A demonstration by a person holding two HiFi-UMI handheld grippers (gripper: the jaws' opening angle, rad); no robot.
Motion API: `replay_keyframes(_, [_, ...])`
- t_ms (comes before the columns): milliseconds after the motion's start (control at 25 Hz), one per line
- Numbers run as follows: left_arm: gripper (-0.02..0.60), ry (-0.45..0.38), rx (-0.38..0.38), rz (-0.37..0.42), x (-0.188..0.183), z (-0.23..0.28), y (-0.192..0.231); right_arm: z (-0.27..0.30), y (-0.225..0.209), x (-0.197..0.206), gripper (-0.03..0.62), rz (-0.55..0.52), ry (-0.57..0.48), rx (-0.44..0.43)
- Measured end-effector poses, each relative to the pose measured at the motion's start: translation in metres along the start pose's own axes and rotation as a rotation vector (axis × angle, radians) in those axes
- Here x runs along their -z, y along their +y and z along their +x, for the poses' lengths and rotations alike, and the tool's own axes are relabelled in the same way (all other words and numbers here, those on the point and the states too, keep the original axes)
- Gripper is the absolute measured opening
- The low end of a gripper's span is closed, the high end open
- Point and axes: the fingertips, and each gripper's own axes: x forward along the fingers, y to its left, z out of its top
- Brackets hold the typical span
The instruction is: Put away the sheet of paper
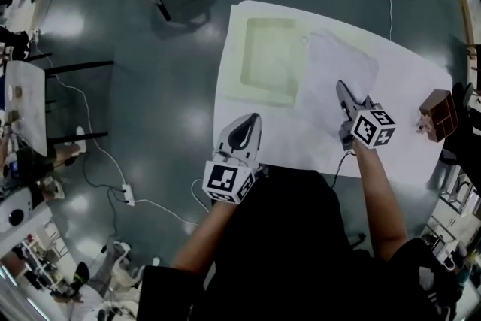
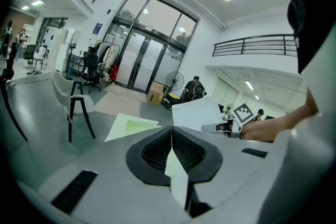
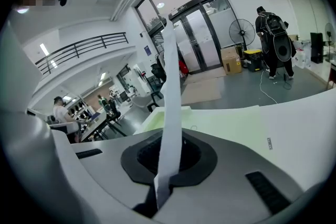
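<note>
Left gripper [image 1: 252, 121] and right gripper [image 1: 342, 89]: jaws of each pinched on an edge of the sheet of paper [image 1: 338, 60], probably so the limp sheet is carried by two sides over the table [image 1: 406, 154]. Beyond: shallow pale-green tray [image 1: 269, 56], open-topped, likely the sheet's destination.

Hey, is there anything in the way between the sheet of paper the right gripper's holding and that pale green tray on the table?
Nothing visible does. The right gripper holds the sheet of paper raised right beside the tray, and the tray's hollow looks bare.
</note>
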Motion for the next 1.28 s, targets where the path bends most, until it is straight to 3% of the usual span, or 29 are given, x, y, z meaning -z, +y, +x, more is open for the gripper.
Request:
replay_keyframes(520, [0.005,0.031,-0.032,-0.022,0.012,0.036,-0.02,0.049,-0.038,0.011,-0.002,0.049,0.031,-0.013])
replay_keyframes(920, [0.005,0.062,-0.096,-0.039,0.019,0.038,-0.014,0.088,-0.056,0.032,0.0,0.145,0.113,-0.037])
replay_keyframes(1280, [0.005,0.088,-0.129,-0.023,0.027,0.039,-0.001,0.115,-0.06,0.049,0.0,0.163,0.187,-0.036])
